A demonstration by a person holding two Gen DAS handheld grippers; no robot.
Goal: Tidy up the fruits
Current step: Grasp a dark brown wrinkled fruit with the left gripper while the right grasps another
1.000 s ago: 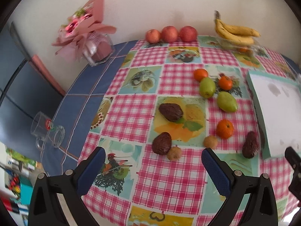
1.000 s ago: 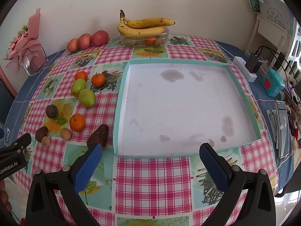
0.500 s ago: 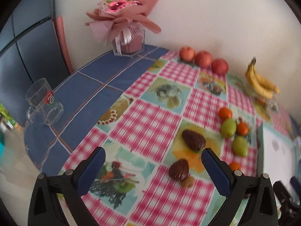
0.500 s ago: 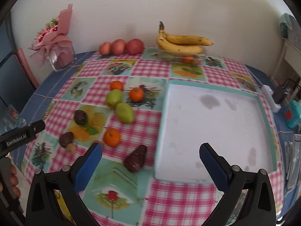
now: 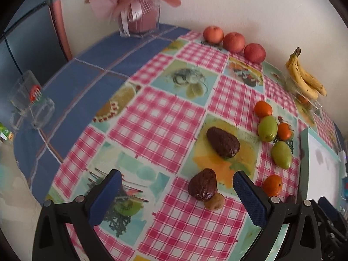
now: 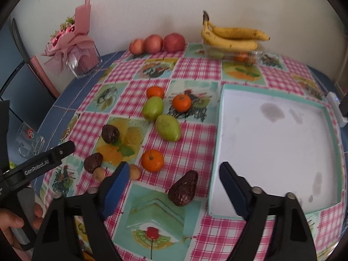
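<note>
Fruits lie loose on the checked tablecloth. In the right wrist view a dark avocado lies between the fingers of my open, empty right gripper, next to the white tray. An orange, two green mangoes, two more oranges, two more avocados and small brown fruits lie to the left. In the left wrist view my open, empty left gripper frames a dark avocado with a small brown fruit beside it.
Three apples and bananas on a clear box stand by the back wall. A pink bouquet in a clear vase stands at the back left. A glass mug sits on the blue cloth at the left edge.
Both grippers have moved lower and closer to the fruit. The right one has swung left from the tray to the nearest avocado. The left one has closed in on the front avocado.
</note>
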